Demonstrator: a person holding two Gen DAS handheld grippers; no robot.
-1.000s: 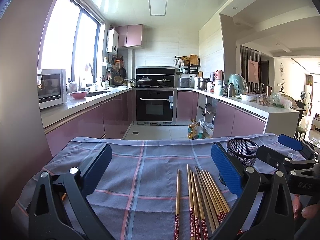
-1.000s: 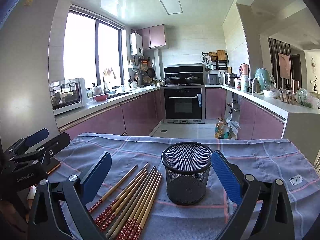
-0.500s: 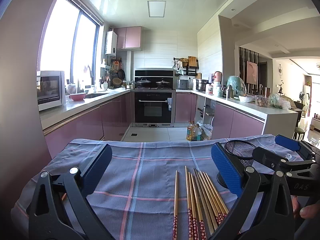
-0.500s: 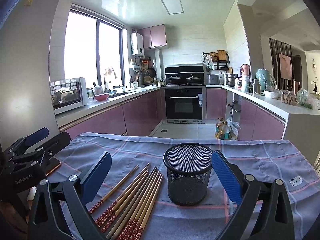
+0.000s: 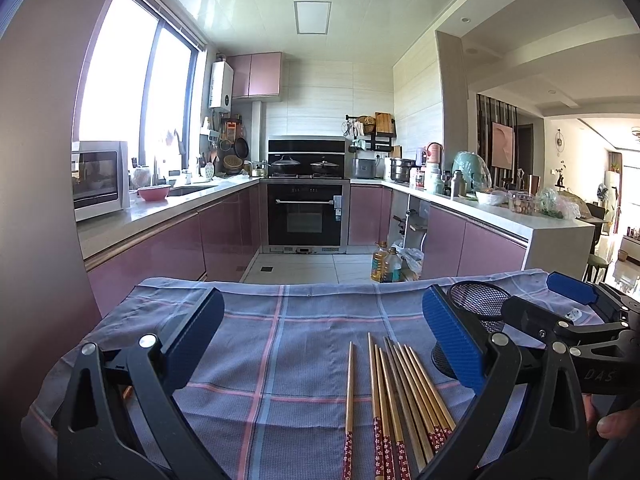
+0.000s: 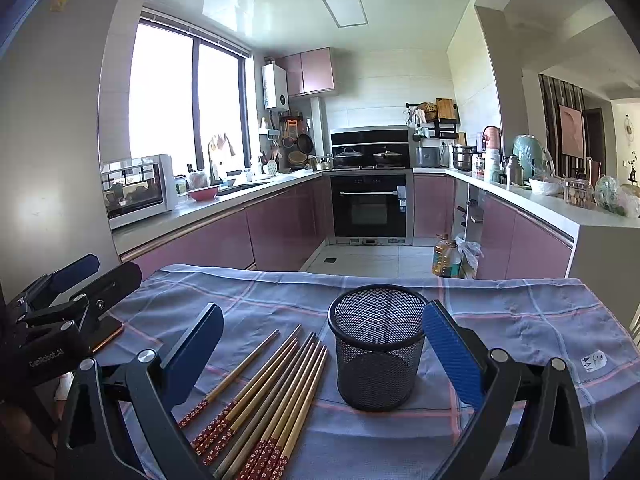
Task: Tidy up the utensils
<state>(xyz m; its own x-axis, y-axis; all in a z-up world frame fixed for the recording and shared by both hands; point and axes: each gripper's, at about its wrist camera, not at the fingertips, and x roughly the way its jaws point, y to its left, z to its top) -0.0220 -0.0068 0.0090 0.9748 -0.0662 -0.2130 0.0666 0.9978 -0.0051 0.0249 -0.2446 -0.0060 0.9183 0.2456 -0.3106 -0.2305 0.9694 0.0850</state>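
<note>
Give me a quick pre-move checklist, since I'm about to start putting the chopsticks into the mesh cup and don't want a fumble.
1. Left gripper open and empty: ok, its jaws stand wide apart with nothing between them.
2. Right gripper open and empty: ok, also spread wide.
3. Mesh cup upright and empty: ok, it stands on the cloth with nothing inside.
4. Chopsticks reachable: ok, they lie flat in a loose bunch left of the cup, one stick slightly apart.
5. Checked cloth lying flat: ok, with only light creases.
6. Grippers clear of each other: ok, they show apart in both views.
</note>
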